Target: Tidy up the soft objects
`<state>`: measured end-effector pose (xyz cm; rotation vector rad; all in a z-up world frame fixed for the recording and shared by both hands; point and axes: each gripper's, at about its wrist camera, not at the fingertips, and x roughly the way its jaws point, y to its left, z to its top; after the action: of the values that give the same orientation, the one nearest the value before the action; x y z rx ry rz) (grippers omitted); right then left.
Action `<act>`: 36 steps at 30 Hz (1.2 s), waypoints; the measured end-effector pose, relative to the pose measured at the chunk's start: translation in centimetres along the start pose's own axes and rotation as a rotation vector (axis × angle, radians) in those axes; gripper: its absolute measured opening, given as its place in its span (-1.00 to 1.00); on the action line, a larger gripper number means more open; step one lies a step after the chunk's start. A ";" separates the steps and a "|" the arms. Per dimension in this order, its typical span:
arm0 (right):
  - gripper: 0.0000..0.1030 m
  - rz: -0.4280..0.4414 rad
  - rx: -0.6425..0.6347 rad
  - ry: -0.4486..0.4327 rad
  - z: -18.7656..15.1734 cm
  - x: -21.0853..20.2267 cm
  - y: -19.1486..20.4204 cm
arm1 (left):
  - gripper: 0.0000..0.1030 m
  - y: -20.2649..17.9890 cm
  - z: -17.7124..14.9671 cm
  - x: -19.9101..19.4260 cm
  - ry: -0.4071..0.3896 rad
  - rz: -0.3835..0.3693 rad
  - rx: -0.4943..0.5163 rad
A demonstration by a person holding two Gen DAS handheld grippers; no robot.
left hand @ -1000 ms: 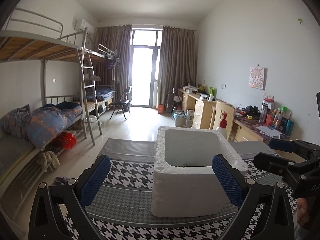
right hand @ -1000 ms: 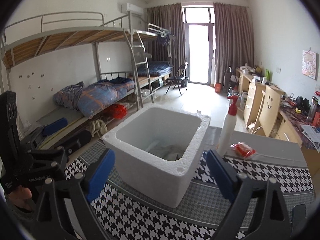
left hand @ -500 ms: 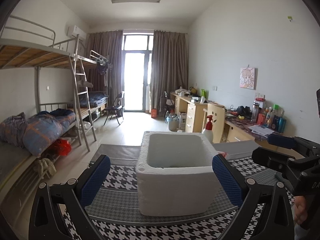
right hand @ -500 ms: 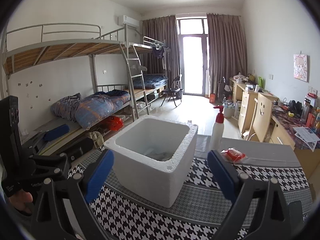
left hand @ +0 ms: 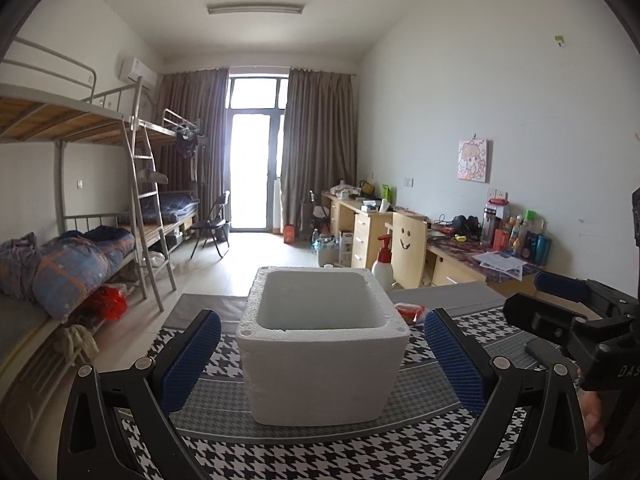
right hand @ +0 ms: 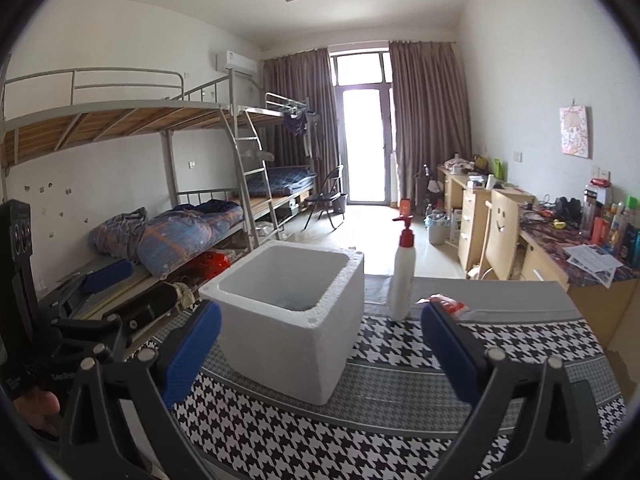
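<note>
A white foam box (left hand: 322, 364) stands on the houndstooth tablecloth (left hand: 304, 456); it also shows in the right wrist view (right hand: 292, 328). Its inside is mostly hidden by the rim. My left gripper (left hand: 320, 360) is open and empty, held back from the box with the box seen between its blue pads (left hand: 188, 358). My right gripper (right hand: 320, 354) is open and empty, held back to the right of the box. A small red packet (right hand: 446, 304) lies behind the box on the right; it also shows in the left wrist view (left hand: 412, 312).
A white pump bottle with a red top (right hand: 403, 274) stands on the table right of the box. Bunk beds (right hand: 168, 216) line the left wall. Desks (right hand: 480, 216) and a wooden chair (left hand: 408, 252) stand along the right wall.
Both grippers have drawn back and tilted up from the box; the box looks smaller and lower, and its inside is less visible. Both grippers stay open.
</note>
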<state>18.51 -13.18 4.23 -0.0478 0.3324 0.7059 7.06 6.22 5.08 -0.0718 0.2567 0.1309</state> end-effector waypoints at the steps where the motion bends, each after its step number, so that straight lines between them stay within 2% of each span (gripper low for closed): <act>1: 0.97 -0.002 0.004 -0.005 -0.1 -0.3 -0.1 | 0.98 -0.2 0.0 -0.2 -0.004 -0.007 0.003; 11: 0.99 -0.037 0.019 -0.035 -1.5 -2.1 -0.2 | 0.98 -0.7 -0.5 -1.5 -0.023 -0.016 0.005; 26: 0.99 -0.072 0.011 -0.095 -3.0 -4.7 0.6 | 0.98 -2.0 -1.8 -4.2 -0.104 -0.011 0.033; 36: 0.99 -0.099 -0.007 -0.114 -4.7 -5.2 1.5 | 0.98 -1.7 -3.3 -4.4 -0.102 0.004 0.022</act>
<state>12.49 -15.99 1.52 -0.0303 0.2164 0.6089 2.28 3.72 3.15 -0.0425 0.1561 0.1356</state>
